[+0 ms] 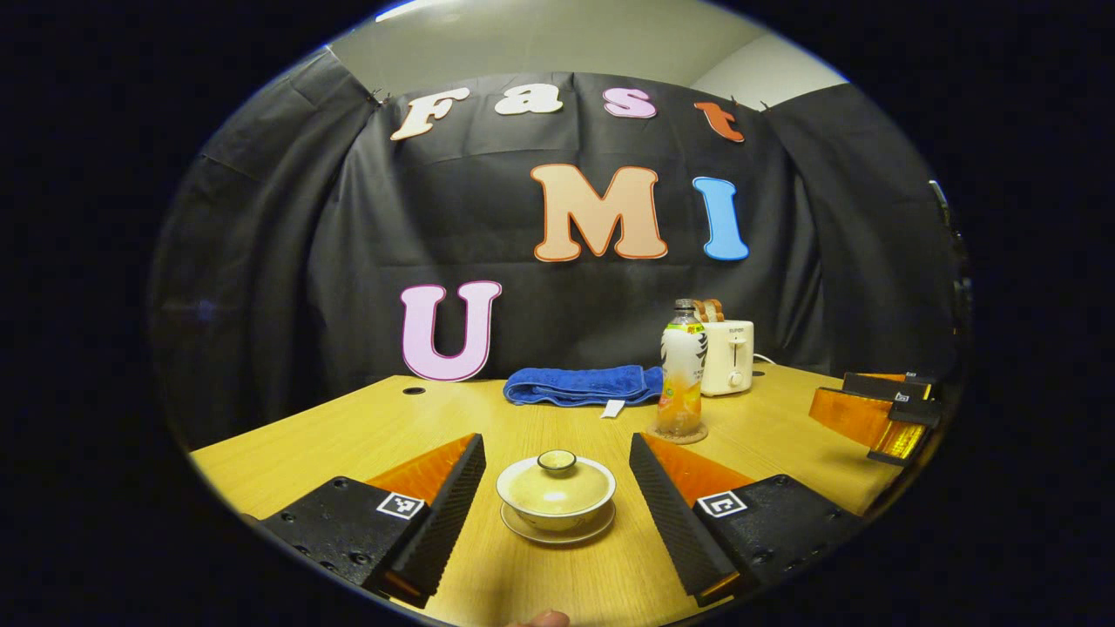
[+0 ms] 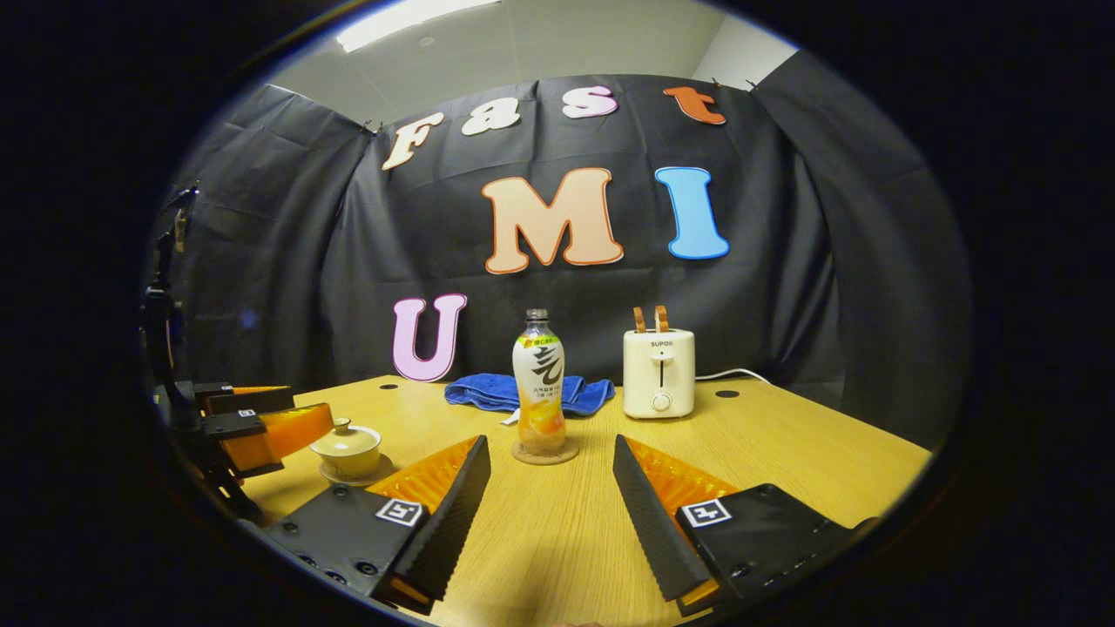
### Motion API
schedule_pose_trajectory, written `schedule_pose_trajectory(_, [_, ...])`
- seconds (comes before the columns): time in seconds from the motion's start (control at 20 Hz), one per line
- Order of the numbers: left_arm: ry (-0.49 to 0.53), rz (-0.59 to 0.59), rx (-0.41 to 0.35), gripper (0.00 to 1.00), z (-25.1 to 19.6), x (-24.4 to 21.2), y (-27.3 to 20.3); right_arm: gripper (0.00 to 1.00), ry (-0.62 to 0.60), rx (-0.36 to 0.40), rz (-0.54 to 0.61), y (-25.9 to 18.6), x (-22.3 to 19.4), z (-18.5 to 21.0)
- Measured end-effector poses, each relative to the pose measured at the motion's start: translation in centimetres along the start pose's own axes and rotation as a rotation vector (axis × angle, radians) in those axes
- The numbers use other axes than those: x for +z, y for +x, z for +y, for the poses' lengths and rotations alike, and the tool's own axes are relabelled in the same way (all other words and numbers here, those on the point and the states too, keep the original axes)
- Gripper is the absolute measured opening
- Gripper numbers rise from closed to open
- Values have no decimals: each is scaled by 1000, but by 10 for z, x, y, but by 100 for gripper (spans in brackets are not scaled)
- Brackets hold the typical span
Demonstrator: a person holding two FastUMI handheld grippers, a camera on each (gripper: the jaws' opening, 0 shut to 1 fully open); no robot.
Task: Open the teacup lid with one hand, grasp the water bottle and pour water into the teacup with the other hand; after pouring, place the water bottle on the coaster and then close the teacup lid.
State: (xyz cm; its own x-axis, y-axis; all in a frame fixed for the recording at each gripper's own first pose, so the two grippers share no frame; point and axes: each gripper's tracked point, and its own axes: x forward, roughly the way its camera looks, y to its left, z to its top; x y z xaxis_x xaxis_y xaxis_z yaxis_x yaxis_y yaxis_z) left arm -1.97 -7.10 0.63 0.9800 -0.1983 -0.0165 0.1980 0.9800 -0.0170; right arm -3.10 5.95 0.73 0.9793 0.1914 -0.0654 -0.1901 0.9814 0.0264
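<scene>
So in the left gripper view the left gripper (image 1: 557, 496) has its two black ribbed fingers spread wide apart, holding nothing, and the small cream ceramic teacup (image 1: 557, 503) sits on the light wooden table (image 1: 348, 435) right in the gap between them, touching neither finger. Its domed cream lid with the little dark-rimmed knob (image 1: 556, 477) is on the cup, and the cup stands on a matching cream saucer (image 1: 557, 531). Further back and a bit to the right is the clear plastic water bottle with the white and orange label (image 1: 682, 370), upright on a round brown coaster (image 1: 677, 433), no cap that I can make out. Behind it there's a folded blue towel (image 1: 582, 384) and a cream toaster (image 1: 727, 357) with something brown sticking out of the slots. The right gripper (image 1: 880, 414) shows at the far right edge of that view, orange and black. In the right gripper view the right gripper (image 2: 551, 501) is also wide open with nothing between its fingers, pointed straight at the bottle (image 2: 538, 383) on its coaster (image 2: 545, 454), well short of it. The teacup (image 2: 348, 446) with its lid (image 2: 345, 433) is off to the left there, just beside the left gripper (image 2: 261, 427), with the towel (image 2: 501, 392) and toaster (image 2: 659, 373) along the back of the table (image 2: 784, 444).
</scene>
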Motion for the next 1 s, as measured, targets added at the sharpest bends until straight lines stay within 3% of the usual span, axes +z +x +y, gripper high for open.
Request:
schedule_pose_trajectory(0.2, [-4, -13, -2, 97, -5, -2, -8, 91, 0, -33, 21, -3, -9, -6])
schedule_pose_trajectory(0.3, [-4, -11, -4, 97, -5, -4, -8, 94, 3, -37, 17, -4, -9, -6])
schedule_pose_trajectory(0.4, [-15, -12, -7, 97, -5, -7, -7, 89, 1, -44, 14, -6, -8, -6])
schedule_pose_trajectory(0.55, [-21, -12, -1, 97, -6, -9, -7, 94, -28, -57, -3, -7, -6, -6])
schedule_pose_trajectory(0.7, [11, -6, -5, 97, -10, -12, -5, 88, -25, -58, -26, -8, -2, -5])
schedule_pose_trajectory(1.0, [4, -8, 40, 98, -6, -10, -1, 94, -24, -68, -30, -8, -3, -6])
